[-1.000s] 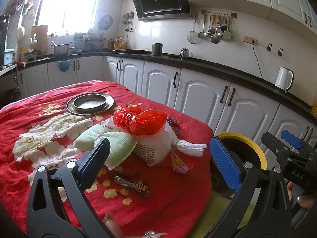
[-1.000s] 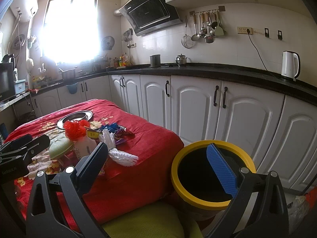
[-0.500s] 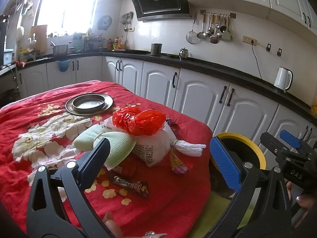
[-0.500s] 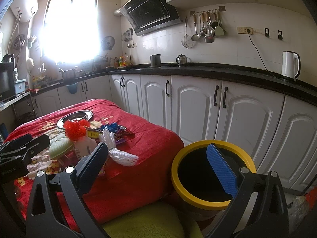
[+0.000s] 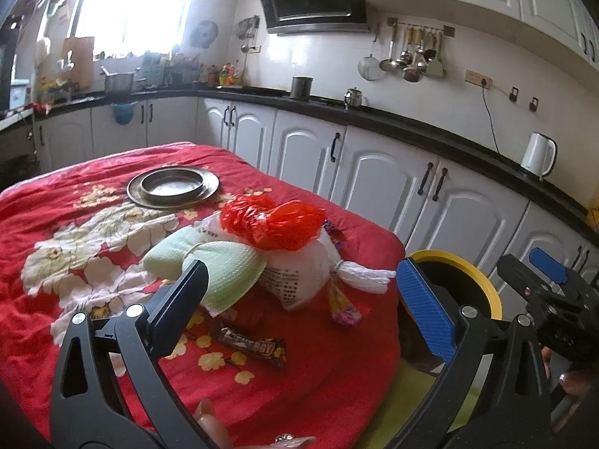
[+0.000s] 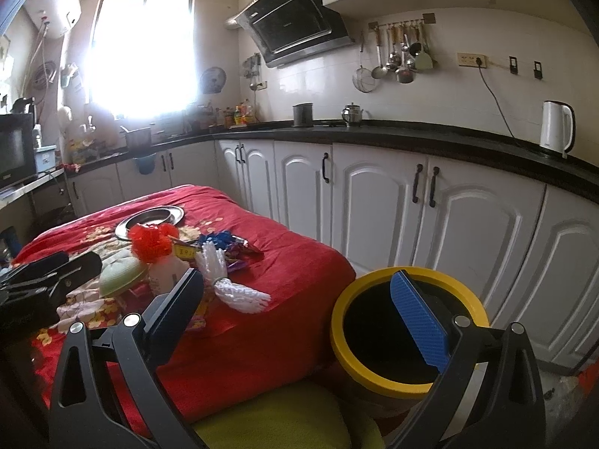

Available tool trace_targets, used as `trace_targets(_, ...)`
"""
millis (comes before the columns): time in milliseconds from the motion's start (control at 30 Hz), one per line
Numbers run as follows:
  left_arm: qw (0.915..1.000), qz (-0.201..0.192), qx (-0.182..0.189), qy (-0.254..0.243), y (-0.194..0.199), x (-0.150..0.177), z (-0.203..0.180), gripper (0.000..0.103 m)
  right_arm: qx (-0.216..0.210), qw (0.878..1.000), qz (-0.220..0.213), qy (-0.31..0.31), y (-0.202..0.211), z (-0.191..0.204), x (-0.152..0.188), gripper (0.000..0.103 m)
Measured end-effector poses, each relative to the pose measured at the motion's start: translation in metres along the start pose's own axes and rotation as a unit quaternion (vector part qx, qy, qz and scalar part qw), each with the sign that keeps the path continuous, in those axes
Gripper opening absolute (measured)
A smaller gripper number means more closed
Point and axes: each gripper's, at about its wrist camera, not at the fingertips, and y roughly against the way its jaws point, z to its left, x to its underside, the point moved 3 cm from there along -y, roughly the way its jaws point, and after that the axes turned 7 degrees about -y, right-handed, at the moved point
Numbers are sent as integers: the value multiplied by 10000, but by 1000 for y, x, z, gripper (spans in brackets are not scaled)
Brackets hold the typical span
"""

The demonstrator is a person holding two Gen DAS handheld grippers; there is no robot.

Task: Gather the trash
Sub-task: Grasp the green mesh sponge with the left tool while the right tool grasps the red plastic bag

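Left wrist view: I look out along my left hand-held gripper [image 5: 299, 295], close above the red-clothed surface [image 5: 337, 355], facing the white cabinets [image 5: 382, 183]. Right wrist view: set farther right and back, off the surface's corner, above the yellow-rimmed bin [image 6: 378, 374], facing the same cabinets. Shared: the surface, the bin, the cabinet run, the kettle [image 5: 539, 153].

Ahead of the left gripper [image 5: 299, 303], a red-clothed table [image 5: 67, 232] carries a metal plate [image 5: 172, 187], bags [image 5: 273, 243], and a candy bar [image 5: 251, 344].
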Motion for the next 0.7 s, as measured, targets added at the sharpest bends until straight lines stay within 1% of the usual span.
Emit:
trace_targets(133,9998,57,-77,151,-3,2,13,93,-303,9994,101,153,-4,9,0,97)
trace_targets(300,9991,117,-195,371,-5,2,34,93,-811,9956,181,427,-10,30,-4,97)
trace_targets(433,9979,109,-393,512,-5,2,52,93,-1153,9914,209,583,-19,48,-9,97)
trace_targets(700,9922,180,-814,929,-9,1,100,93,-1559,9823,453,930,-49,82,-14,97)
